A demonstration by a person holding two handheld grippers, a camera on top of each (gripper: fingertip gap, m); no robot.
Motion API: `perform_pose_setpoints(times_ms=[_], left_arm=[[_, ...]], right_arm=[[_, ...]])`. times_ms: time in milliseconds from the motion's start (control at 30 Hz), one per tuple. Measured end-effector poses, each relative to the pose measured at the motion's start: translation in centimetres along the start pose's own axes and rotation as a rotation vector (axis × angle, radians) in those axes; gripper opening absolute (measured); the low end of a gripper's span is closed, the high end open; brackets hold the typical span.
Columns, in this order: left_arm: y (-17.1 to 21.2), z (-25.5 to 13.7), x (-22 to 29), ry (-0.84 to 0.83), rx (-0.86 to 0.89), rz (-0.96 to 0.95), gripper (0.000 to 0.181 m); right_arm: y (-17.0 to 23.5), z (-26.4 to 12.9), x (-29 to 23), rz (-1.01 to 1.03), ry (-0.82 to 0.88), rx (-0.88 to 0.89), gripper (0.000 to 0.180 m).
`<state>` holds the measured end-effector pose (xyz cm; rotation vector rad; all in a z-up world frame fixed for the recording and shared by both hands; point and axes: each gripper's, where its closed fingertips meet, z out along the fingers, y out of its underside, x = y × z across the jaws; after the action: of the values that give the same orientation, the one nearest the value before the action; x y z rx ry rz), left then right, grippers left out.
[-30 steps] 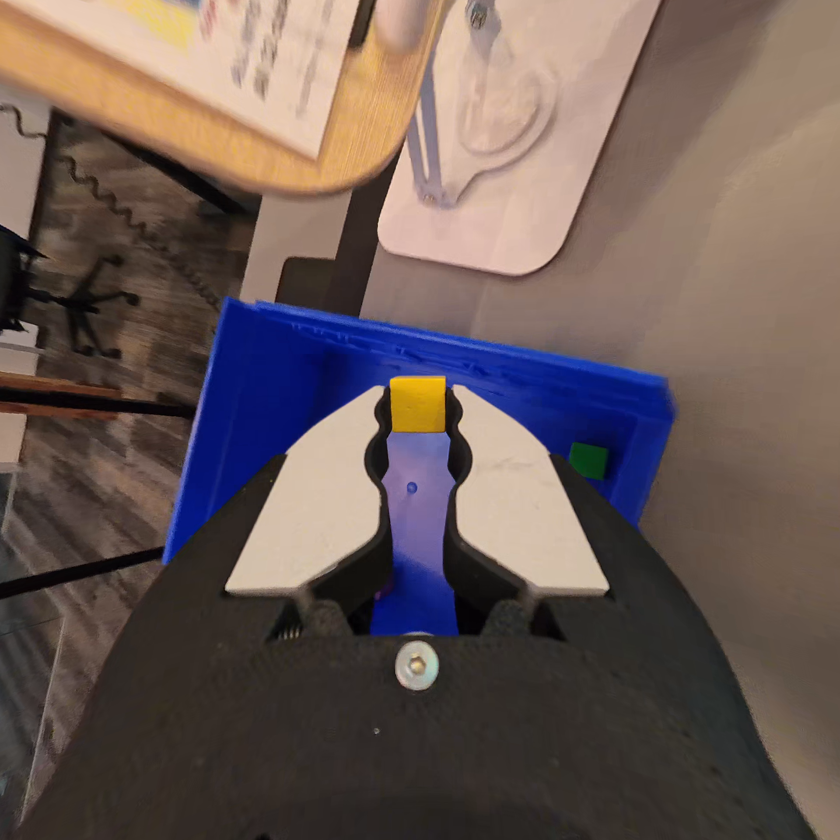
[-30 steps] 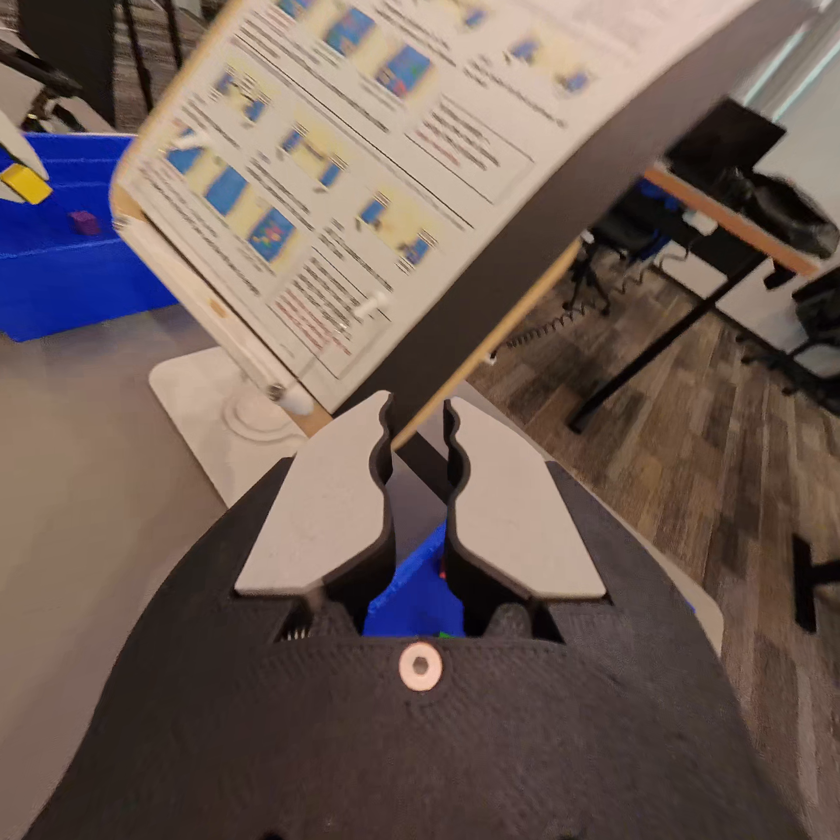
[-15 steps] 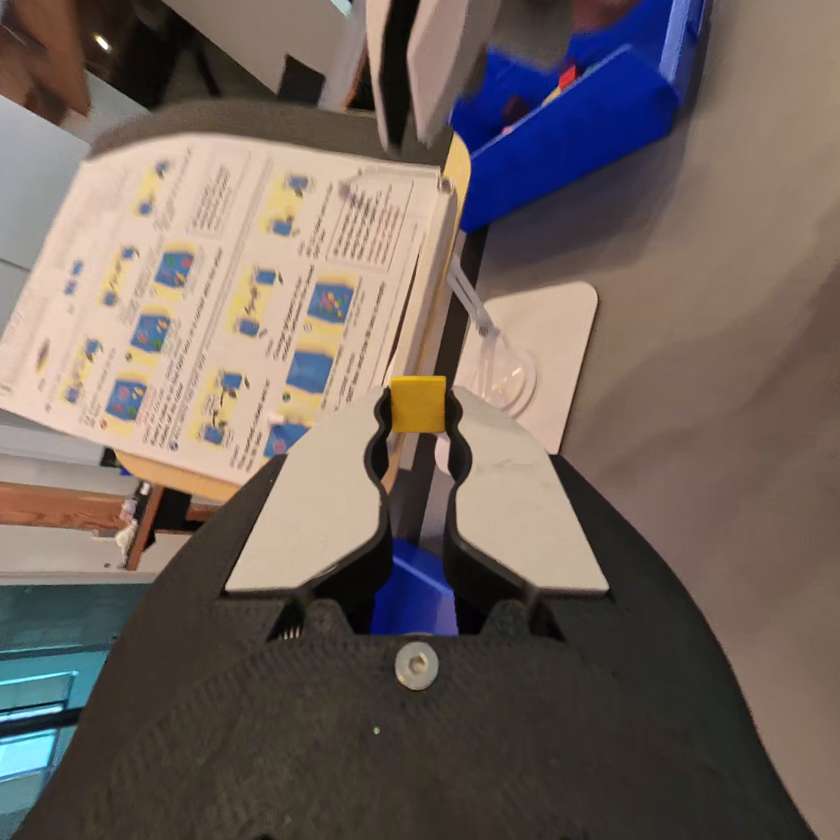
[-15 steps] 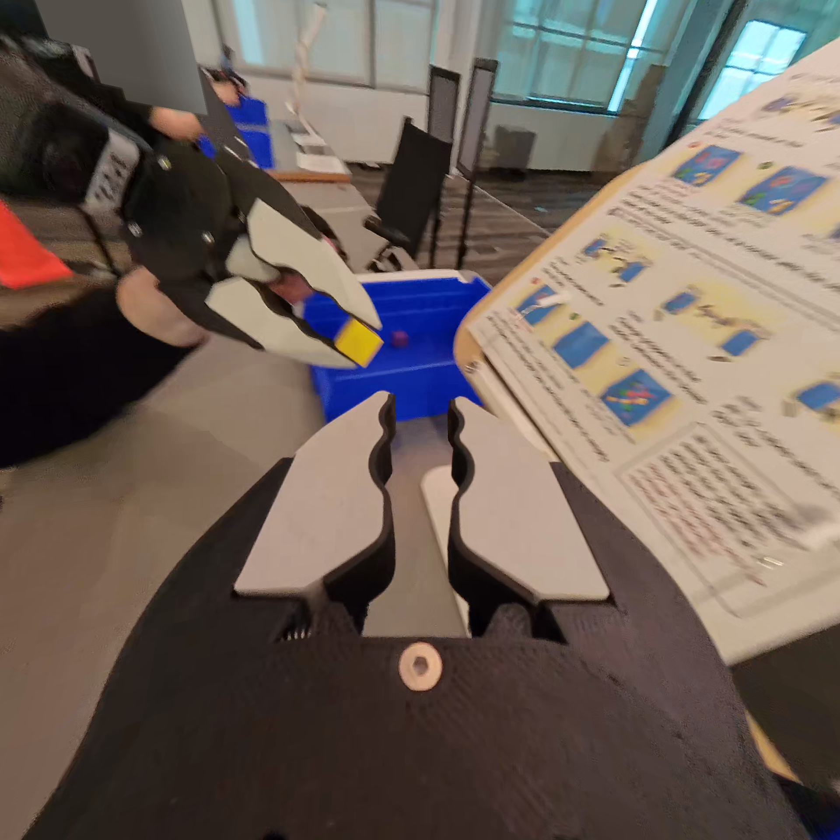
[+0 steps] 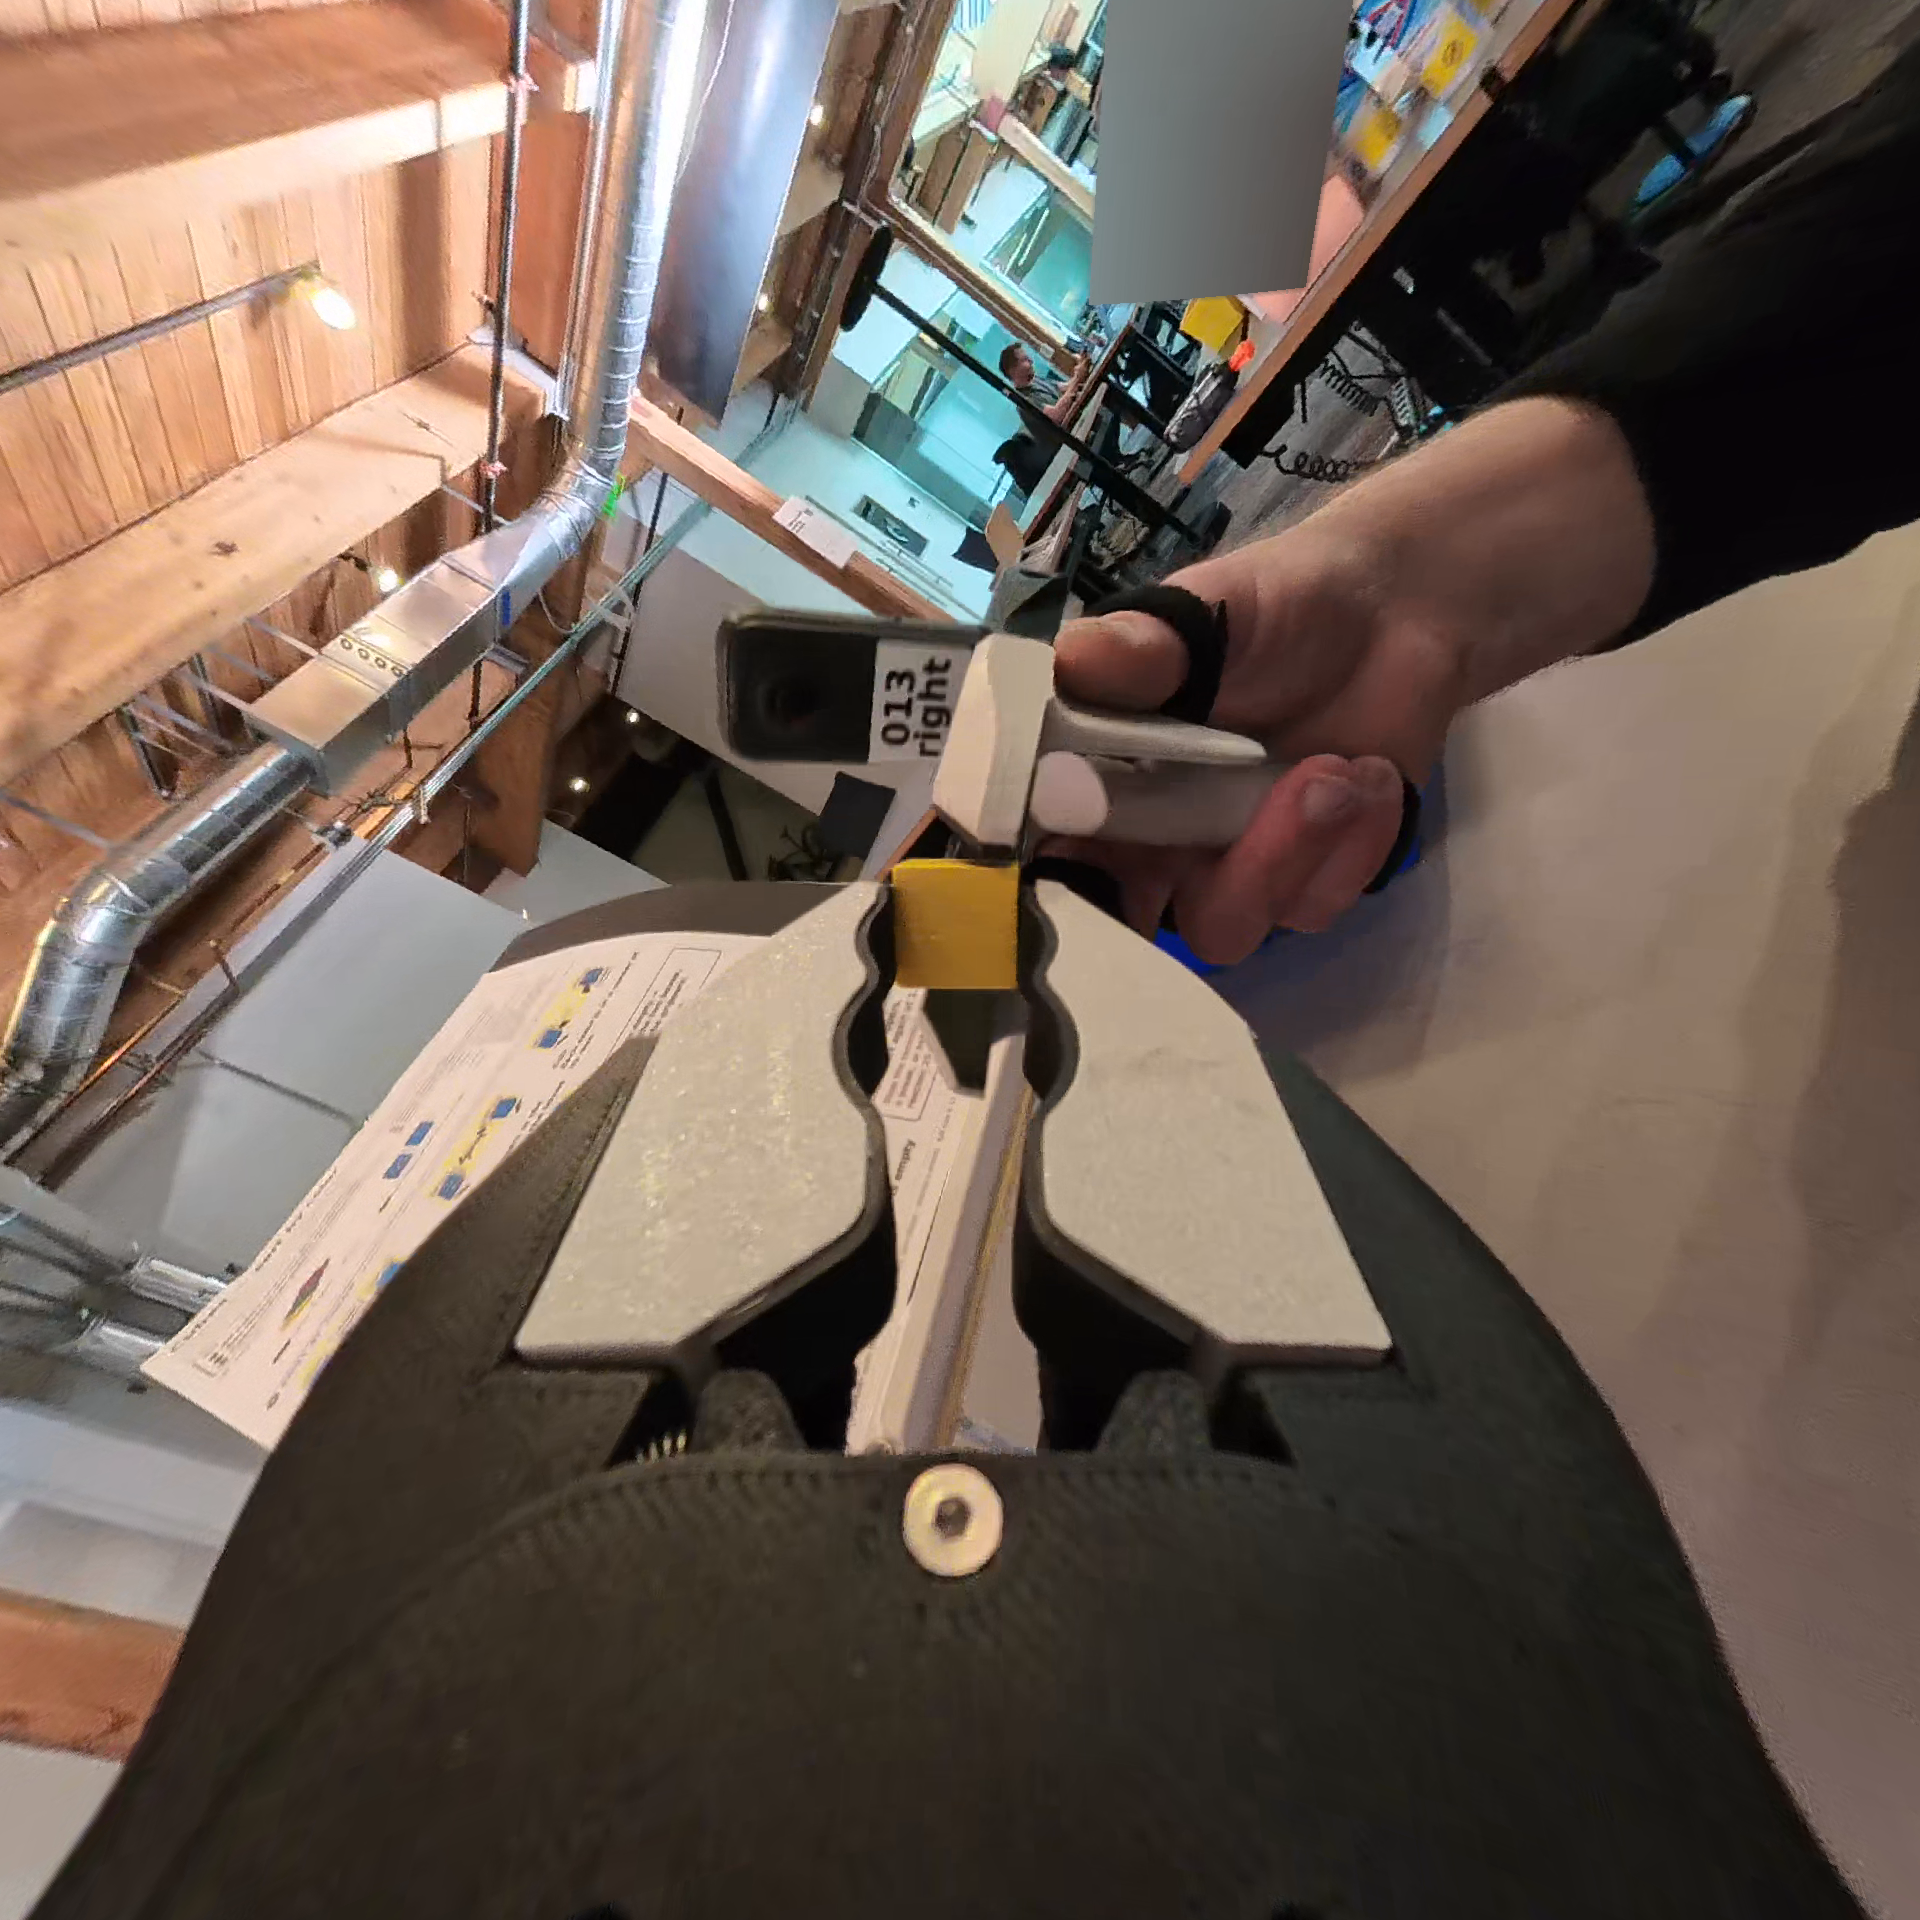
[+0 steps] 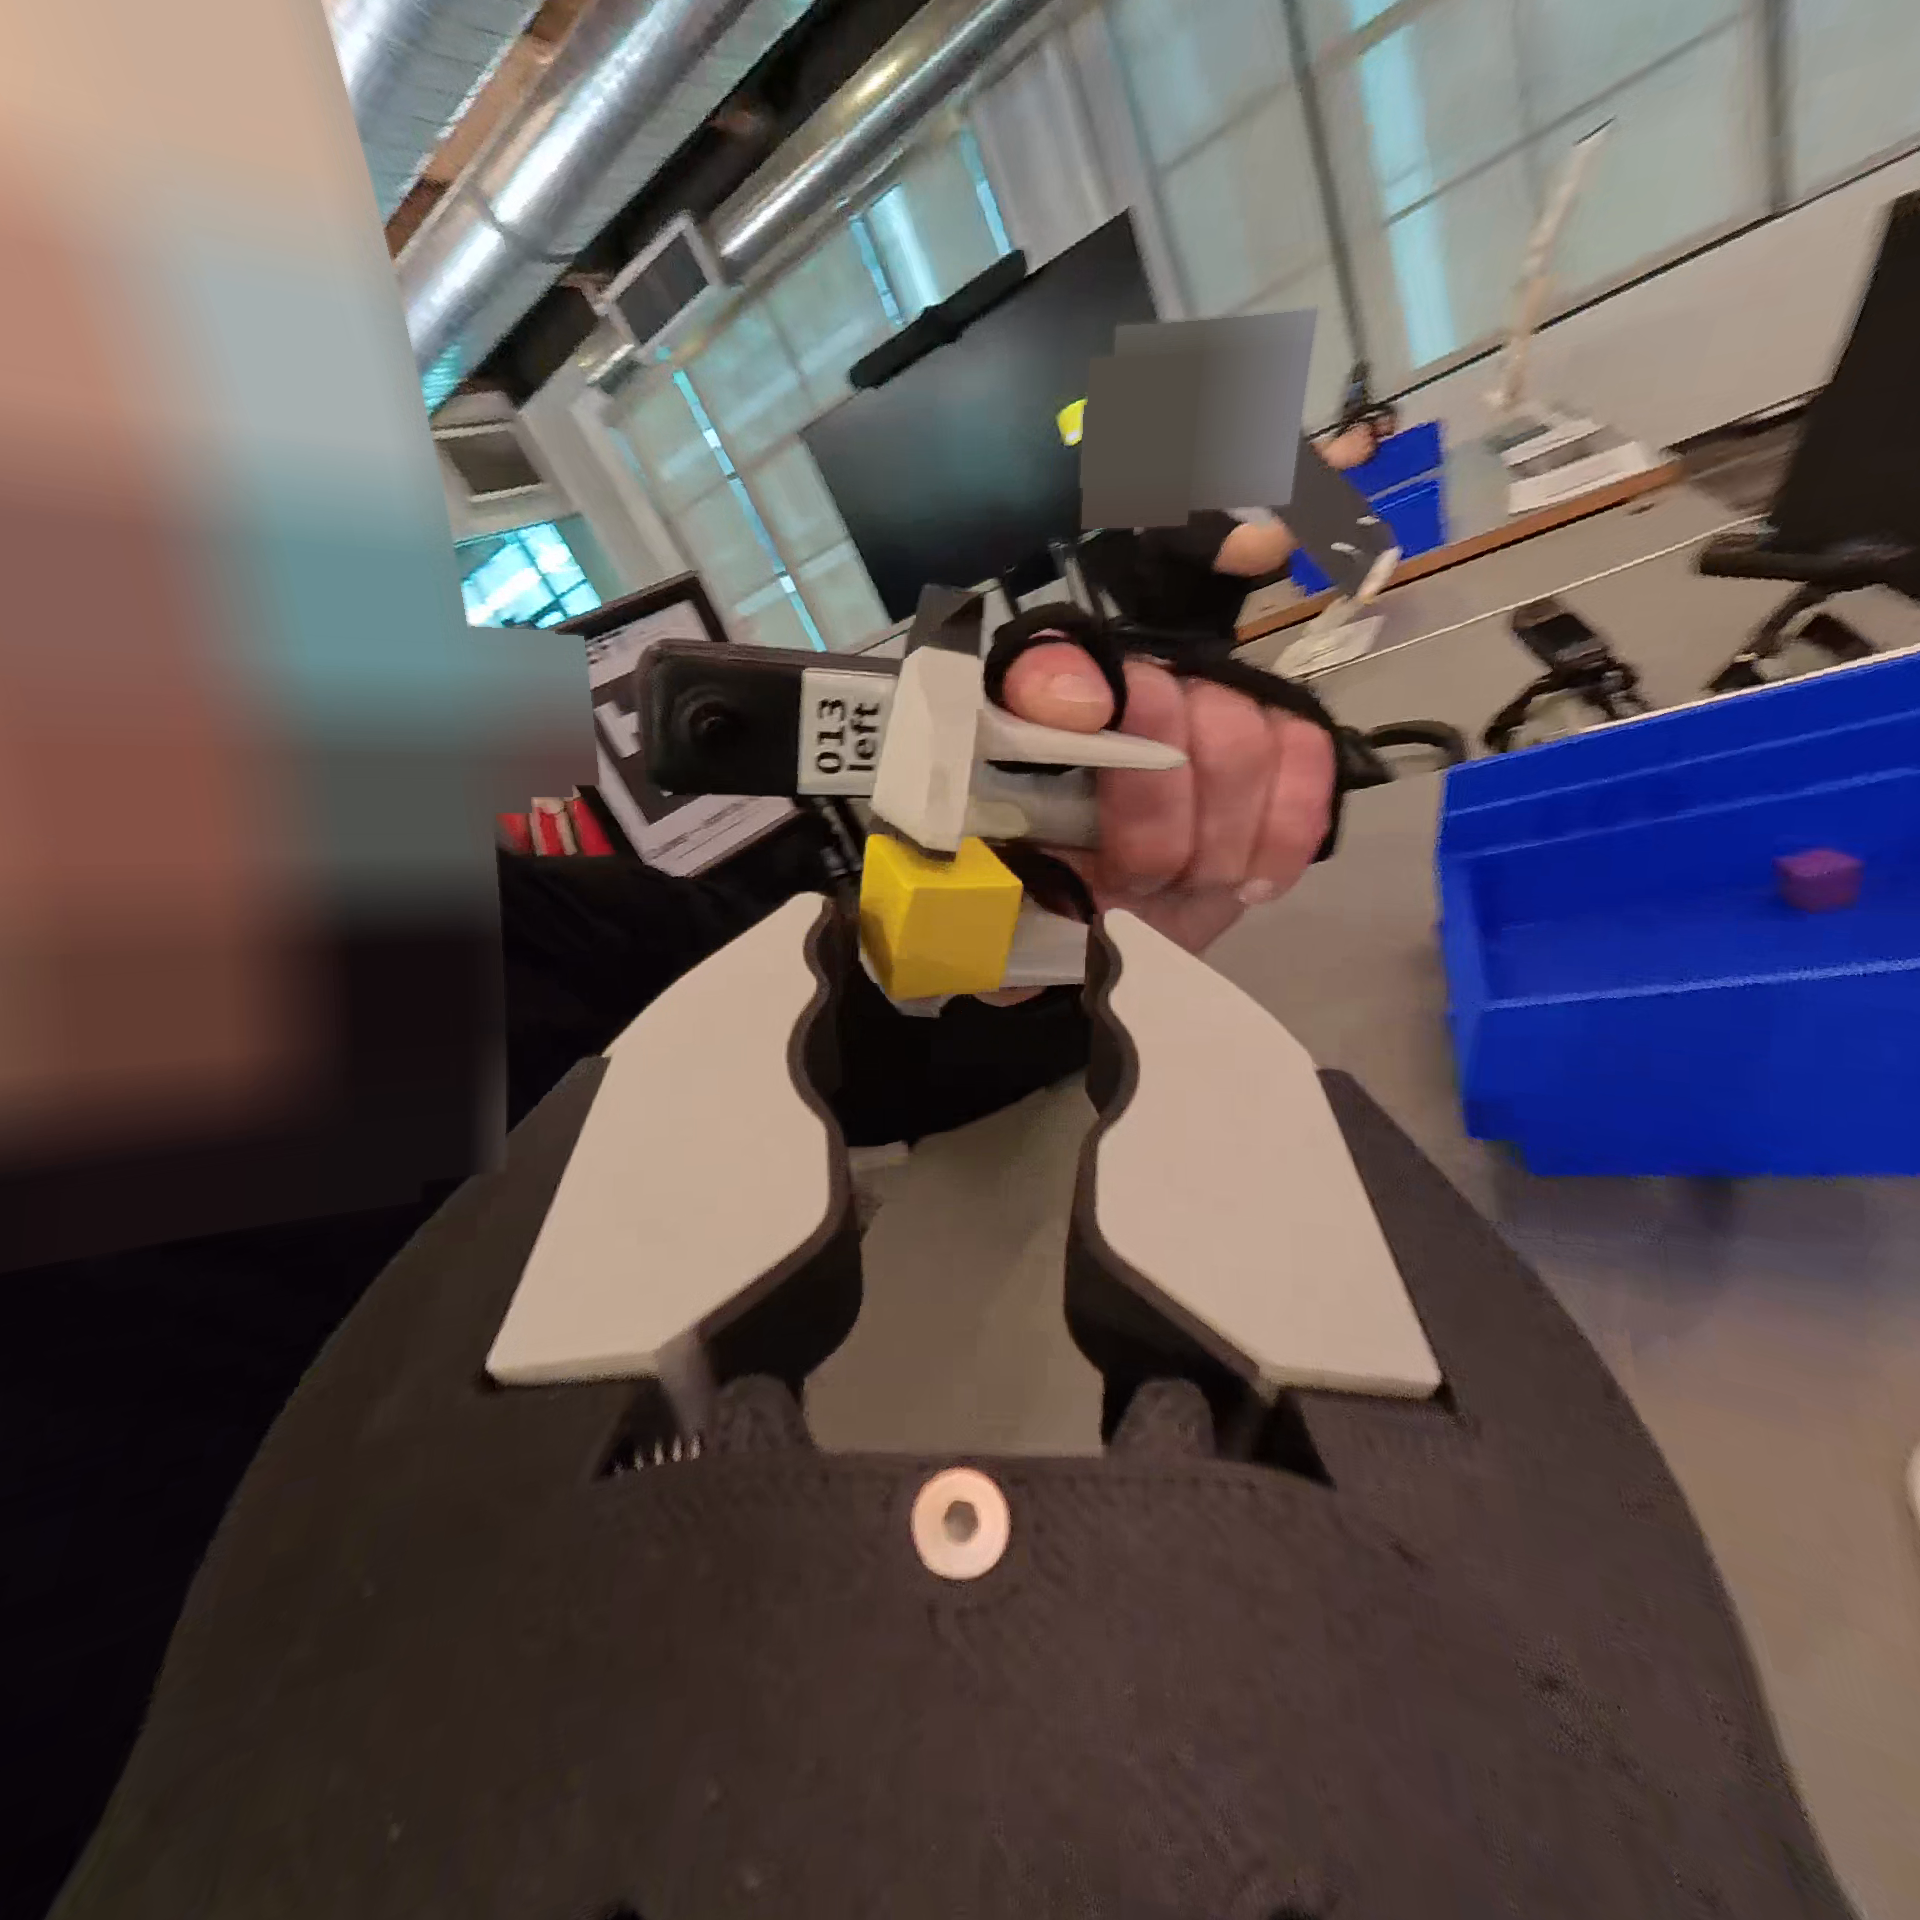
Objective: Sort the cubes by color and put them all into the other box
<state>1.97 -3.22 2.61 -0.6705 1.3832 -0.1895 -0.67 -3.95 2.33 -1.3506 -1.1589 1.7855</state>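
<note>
The left gripper (image 5: 954, 940) is clamped on a yellow cube (image 5: 954, 938), which sits pinched between its two grey fingertips at the centre of the left wrist view, raised off the grey table (image 5: 1621, 1091). Just past the cube, toward 12 o'clock, the right gripper (image 5: 992, 764) faces it head on, carried by a bare hand (image 5: 1320, 717) in a dark sleeve that enters from 2 o'clock. Below the cube, toward 7 o'clock, a printed instruction sheet (image 5: 436, 1174) leans on its stand. In the right wrist view the right gripper (image 6: 956, 966) has its fingers spread well apart with nothing between them, and the yellow cube (image 6: 935, 930) shows just beyond their tips, slightly left of centre, gripped by the left gripper (image 6: 940, 940) whose handle a hand (image 6: 1195, 790) holds. Whether the cube touches the right gripper's fingers cannot be told. At 3 o'clock in that view a blue box (image 6: 1662, 997) stands on the table, apart from both grippers, with a purple cube (image 6: 1816, 878) lying inside it near the back wall.
</note>
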Motion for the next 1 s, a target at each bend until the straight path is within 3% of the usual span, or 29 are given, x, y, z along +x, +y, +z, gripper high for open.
perform_pose_setpoints(times_ms=[33, 200, 667, 833, 933, 1000], left_arm=[[-0.2, 0.0, 0.0, -0.011, 0.008, 0.008, 0.022], [-1.1, -0.1, 0.6, 0.001, 0.047, 0.043, 0.021], [-1.4, -0.5, -0.2, -0.040, 0.043, 0.068, 0.022], [-0.8, -1.1, -1.8, -0.120, -0.001, 0.091, 0.019], [-0.1, -2.1, -3.2, -0.137, -0.030, 0.055, 0.004], [1.4, -2.5, -4.4, -0.158, -0.106, 0.025, 0.000]], right_arm=[[0.2, 0.3, -0.5, 0.003, -0.040, -0.004, 0.041], [0.2, 0.8, -1.9, 0.020, -0.151, 0.023, 0.024], [-0.5, 0.8, -2.3, -0.056, -0.051, 0.019, 0.023], [-2.3, -1.8, -1.0, -0.162, 0.139, 0.034, 0.023], [-4.7, -6.2, 0.5, -0.295, 0.393, 0.043, 0.024], [-6.2, -10.5, 2.2, -0.418, 0.662, 0.011, 0.023]])
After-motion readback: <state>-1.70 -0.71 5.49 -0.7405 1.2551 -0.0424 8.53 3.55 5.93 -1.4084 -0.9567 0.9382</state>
